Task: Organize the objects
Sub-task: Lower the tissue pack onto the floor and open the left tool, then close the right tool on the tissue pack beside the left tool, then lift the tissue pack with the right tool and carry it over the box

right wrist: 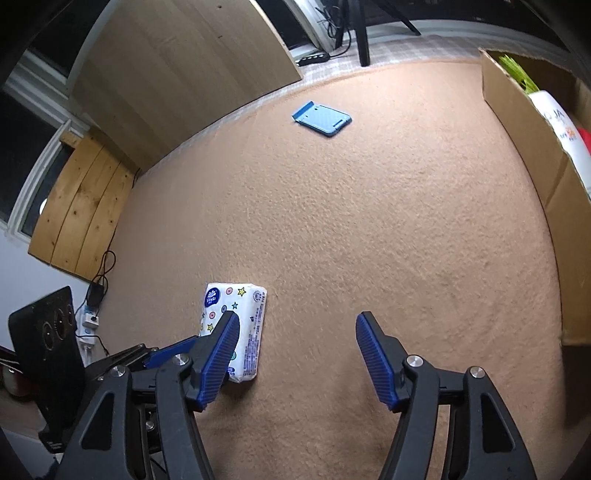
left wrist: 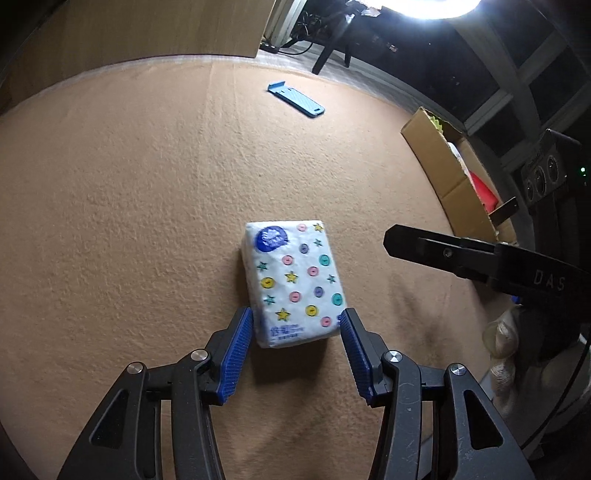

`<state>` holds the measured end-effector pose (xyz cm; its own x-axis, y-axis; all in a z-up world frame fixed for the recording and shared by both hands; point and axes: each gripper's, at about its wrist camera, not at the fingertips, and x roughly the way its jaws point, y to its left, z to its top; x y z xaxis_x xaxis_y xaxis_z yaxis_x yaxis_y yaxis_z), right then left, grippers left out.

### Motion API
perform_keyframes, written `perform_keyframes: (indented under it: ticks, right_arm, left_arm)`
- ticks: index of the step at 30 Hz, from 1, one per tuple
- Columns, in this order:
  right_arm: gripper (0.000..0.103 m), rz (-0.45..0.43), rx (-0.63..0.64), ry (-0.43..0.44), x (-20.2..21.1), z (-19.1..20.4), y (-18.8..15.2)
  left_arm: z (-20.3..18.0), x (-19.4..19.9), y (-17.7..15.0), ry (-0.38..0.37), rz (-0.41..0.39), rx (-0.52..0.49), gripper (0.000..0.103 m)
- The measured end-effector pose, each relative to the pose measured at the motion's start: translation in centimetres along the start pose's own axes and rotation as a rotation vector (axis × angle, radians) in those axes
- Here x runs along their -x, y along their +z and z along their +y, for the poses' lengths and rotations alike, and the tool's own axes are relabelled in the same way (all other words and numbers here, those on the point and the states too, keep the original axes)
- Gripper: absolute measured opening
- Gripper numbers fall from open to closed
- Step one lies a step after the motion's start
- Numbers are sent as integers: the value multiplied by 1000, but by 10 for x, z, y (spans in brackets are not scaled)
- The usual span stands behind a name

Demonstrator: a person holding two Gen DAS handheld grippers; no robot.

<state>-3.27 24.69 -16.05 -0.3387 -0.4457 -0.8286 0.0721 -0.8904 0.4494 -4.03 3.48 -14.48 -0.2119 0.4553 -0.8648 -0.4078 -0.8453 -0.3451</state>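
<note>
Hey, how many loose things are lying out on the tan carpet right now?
2. A white tissue pack printed with coloured buttons and stars lies between the open left gripper fingers. A flat blue plastic piece lies further off. The cardboard box may hide more.

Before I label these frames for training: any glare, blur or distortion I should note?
Left wrist view: a blown-out lamp glares at the top edge, and the tissue pack looks slightly soft. Right wrist view: evenly lit, no glare, blue plastic piece sharp. Both views: strong fisheye bending, dark corners.
</note>
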Motion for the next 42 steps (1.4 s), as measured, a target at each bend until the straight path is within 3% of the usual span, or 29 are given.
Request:
perform_keyframes:
  ticks: [8,17,21,25,33,42]
  right_arm:
    - [62,79,45,-16,-20,19,-2]
    - [61,131,76,37,-37,33,-5]
    - [47,156,69,67,-44,31,-7]
    - [40,168,62,97,-48,30,-9]
    - [39,143,97,89,-39,28,-8]
    - [39,31,86,71,19,0,2]
  left_arm:
    - [8,5,-2,-1,0,10,55]
    - [3,-5,-1,-47,9,24,54]
    - [2,-7,-2,-61,6,45,52]
    - [0,-10,-2,-64,5,50,49]
    - [-12,-11,-2,-61,-16,68,45]
    - [-64,0,19,-87,-64,-10,45]
